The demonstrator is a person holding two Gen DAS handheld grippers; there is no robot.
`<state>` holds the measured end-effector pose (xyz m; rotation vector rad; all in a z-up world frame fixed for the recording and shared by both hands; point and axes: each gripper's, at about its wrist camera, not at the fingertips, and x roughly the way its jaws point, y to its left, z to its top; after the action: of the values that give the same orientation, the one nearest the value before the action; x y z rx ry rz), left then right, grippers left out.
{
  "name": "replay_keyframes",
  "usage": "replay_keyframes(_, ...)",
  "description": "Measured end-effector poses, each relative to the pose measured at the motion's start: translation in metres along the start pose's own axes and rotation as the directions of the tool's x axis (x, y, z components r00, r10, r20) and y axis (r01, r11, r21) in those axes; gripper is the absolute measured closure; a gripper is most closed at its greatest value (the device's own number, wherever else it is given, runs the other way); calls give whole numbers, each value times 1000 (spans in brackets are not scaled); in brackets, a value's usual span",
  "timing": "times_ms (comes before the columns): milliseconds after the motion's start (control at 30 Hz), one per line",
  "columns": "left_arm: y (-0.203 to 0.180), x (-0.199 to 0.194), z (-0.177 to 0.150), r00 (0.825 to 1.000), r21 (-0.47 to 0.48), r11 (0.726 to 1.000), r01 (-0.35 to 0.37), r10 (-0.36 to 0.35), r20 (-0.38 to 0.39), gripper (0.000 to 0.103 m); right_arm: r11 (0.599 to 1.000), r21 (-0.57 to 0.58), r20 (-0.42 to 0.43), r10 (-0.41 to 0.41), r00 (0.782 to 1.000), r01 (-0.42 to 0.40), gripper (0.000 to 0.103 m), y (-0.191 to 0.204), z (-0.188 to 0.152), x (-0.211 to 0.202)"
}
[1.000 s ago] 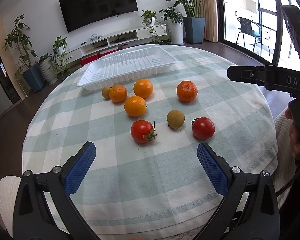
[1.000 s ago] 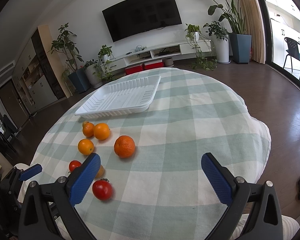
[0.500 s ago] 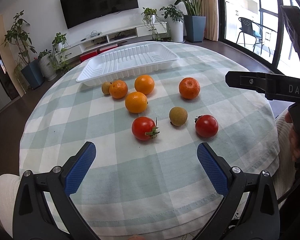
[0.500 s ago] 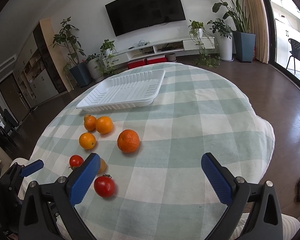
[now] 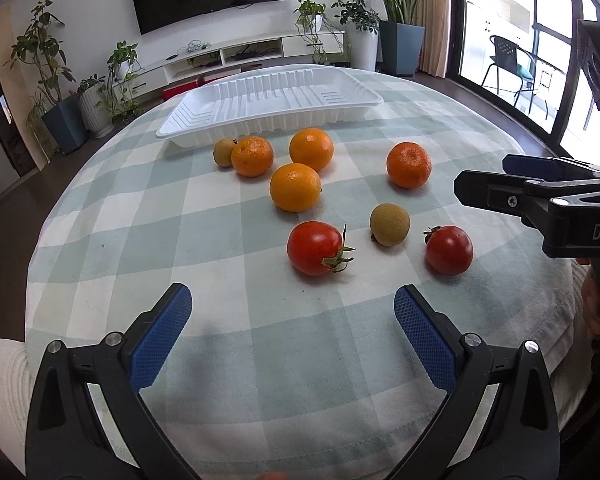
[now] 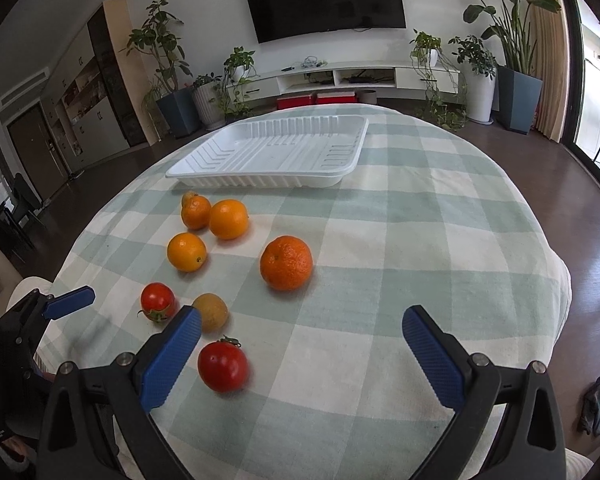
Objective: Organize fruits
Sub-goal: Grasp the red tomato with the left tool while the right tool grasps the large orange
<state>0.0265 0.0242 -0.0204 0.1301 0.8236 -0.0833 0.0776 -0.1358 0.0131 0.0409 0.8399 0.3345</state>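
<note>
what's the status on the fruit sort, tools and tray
Left tool open, empty. Right tool open, empty. White tray holds nothing; eight fruits loose on the tablecloth. Nothing in the way.

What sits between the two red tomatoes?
A small brownish-green fruit lies between the two tomatoes, slightly farther back; the left wrist view shows it.

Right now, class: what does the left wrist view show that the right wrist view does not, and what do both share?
Only the left wrist view shows the small brown-green fruit beside the white plastic tray clearly; in the right wrist view an orange nearly hides it. Only the right wrist view shows the wooden cabinets. Both share the open left gripper, open right gripper, tray, two red tomatoes and checked tablecloth.
</note>
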Motion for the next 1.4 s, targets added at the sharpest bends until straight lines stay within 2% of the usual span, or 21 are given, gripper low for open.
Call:
replay_keyframes(167, 3, 9, 5, 1000, -11, 1000, 17, -17, -20, 0, 999, -32, -28, -6, 1000, 5, 10, 5, 6, 13)
replay_keyframes(433, 9, 19, 17, 1000, -4, 1000, 20, -20, -9, 0, 999, -40, -65, -6, 998, 3, 23, 9, 18, 33)
replay_keyframes(600, 16, 23, 25, 999, -23, 999, 34, -34, -1, 2, 999, -54, -75, -9, 997, 5, 27, 13, 24, 41)
replay_keyframes(667, 16, 26, 26, 999, -25, 999, 42, -43, -8, 8, 998, -55, -82, -6, 997, 2, 28, 14, 25, 45)
replay_keyframes(733, 18, 31, 26, 998, -32, 998, 54, -55, -24, 23, 998, -56, -88, -4, 996, -1, 30, 14, 27, 48)
replay_keyframes(833, 21, 40, 26, 994, -58, 995, 87, -90, -59, 32, 998, -57, -92, -3, 996, -2, 34, 14, 28, 51)
replay_keyframes(1067, 22, 44, 28, 993, -62, 993, 105, -108, -53, 37, 999, -36, -110, -2, 994, -2, 38, 11, 27, 55)
replay_keyframes(1233, 19, 44, 28, 991, -43, 992, 121, -123, -48, 49, 999, -33, -116, 1, 993, -5, 42, 11, 26, 57)
replay_keyframes(1400, 18, 44, 29, 990, -47, 991, 128, -130, -48, 58, 1000, -24, -122, 10, 993, -13, 53, 8, 25, 59)
